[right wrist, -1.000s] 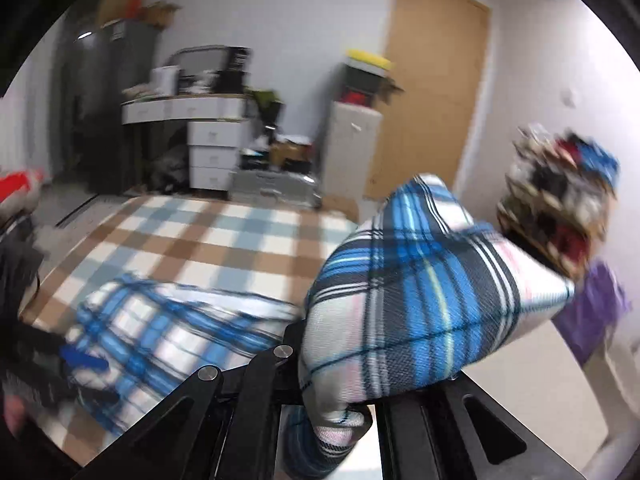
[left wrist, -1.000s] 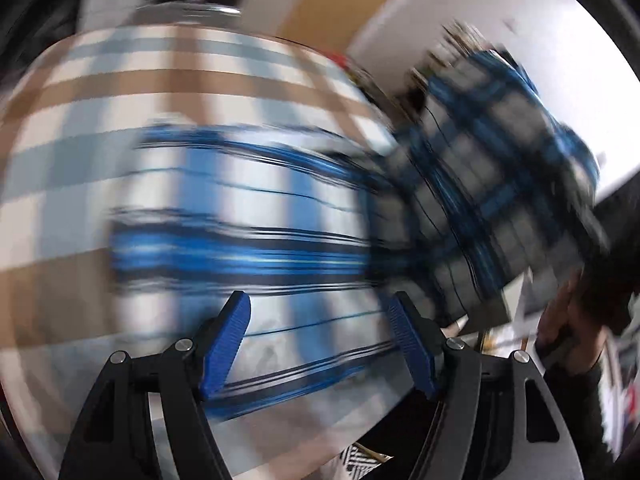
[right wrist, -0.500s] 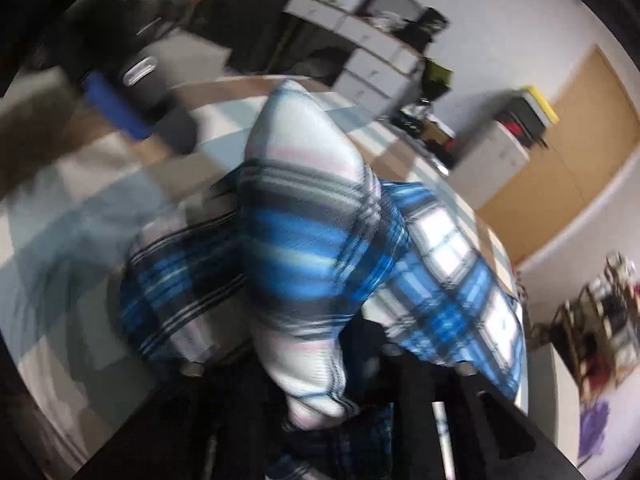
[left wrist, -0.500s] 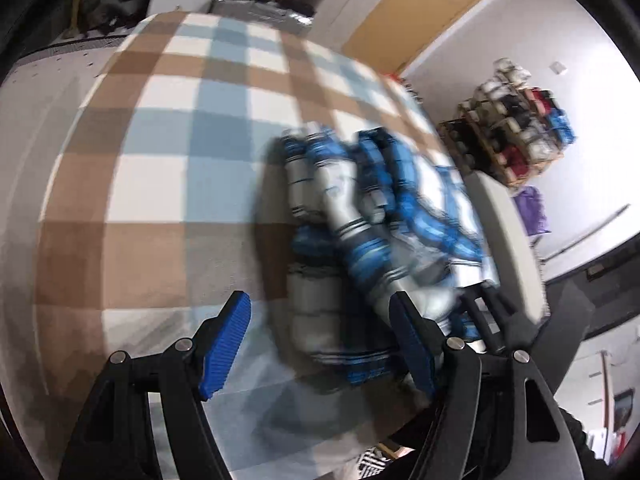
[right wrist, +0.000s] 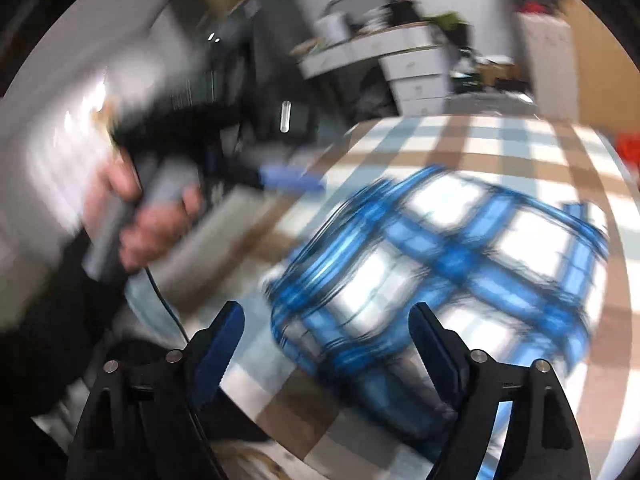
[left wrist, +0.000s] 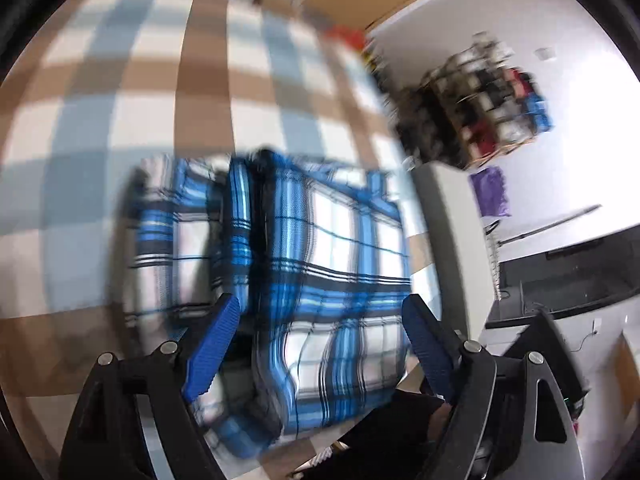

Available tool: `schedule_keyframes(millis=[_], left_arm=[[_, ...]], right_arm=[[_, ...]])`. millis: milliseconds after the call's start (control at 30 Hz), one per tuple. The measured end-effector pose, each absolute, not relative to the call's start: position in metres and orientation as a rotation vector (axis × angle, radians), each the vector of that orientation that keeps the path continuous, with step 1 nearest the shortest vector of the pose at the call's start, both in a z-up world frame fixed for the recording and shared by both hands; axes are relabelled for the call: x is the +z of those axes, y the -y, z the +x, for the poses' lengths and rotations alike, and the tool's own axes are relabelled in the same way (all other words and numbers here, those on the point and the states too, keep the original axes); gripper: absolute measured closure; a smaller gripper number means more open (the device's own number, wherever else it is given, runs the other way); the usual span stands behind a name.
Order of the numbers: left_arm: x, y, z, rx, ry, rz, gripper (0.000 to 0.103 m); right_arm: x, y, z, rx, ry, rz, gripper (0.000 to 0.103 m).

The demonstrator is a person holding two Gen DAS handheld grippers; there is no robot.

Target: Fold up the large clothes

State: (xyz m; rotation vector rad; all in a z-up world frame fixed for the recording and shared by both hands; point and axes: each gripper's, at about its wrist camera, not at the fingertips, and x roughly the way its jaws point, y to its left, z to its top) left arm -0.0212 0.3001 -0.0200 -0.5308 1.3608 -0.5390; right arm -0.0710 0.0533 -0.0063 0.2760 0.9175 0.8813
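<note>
The right gripper [right wrist: 322, 344] has just been opening and its jaws stand wide, nothing pinched between them; the left gripper [left wrist: 320, 340] has also just widened, its blue pads [left wrist: 212, 350] clear of cloth; one blue plaid garment [left wrist: 320, 264] lies bunched near the blanket's [left wrist: 120, 120] near edge; one hand [right wrist: 156, 220] grips the left tool's handle.

The blue, white and black plaid garment [left wrist: 328, 264] is lying bunched in a folded heap on the brown, white and pale-blue checked blanket [left wrist: 200, 80], near its front edge. Folds are running across it; motion blur is smearing its pattern.
</note>
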Motion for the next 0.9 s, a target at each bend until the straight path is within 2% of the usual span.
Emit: schedule_keyframes(millis=[133, 200, 267, 300, 500, 633, 900], left_arm=[[-0.038, -0.284, -0.011, -0.501, -1.446, -0.557, 0.024], [-0.032, -0.278, -0.009, -0.512, -1.417, -0.558, 0.035], [-0.026, -0.274, -0.005, -0.503, -1.410, -0.518, 0.085], [-0.024, -0.270, -0.003, -0.491, -1.409, -0.480, 0.094], [-0.024, -0.264, 0.009, -0.448, -1.411, -0.478, 0.101], [-0.005, -0.270, -0.007, -0.484, -1.351, -0.495, 0.103], [0.022, -0.305, -0.049, -0.543, -1.286, -0.490, 0.103]], right_arm=[[-0.010, -0.022, -0.047, 0.817, -0.947, 0.416, 0.017], [-0.011, -0.015, -0.040, 0.796, -0.968, 0.461, 0.016], [-0.011, -0.009, -0.037, 0.790, -0.983, 0.497, 0.016], [-0.011, -0.008, -0.036, 0.787, -0.986, 0.509, 0.016], [-0.012, 0.000, -0.041, 0.777, -0.988, 0.525, 0.016], [-0.016, 0.010, -0.046, 0.745, -0.999, 0.555, 0.016], [-0.048, 0.034, -0.030, 0.775, -1.084, 0.892, 0.015]])
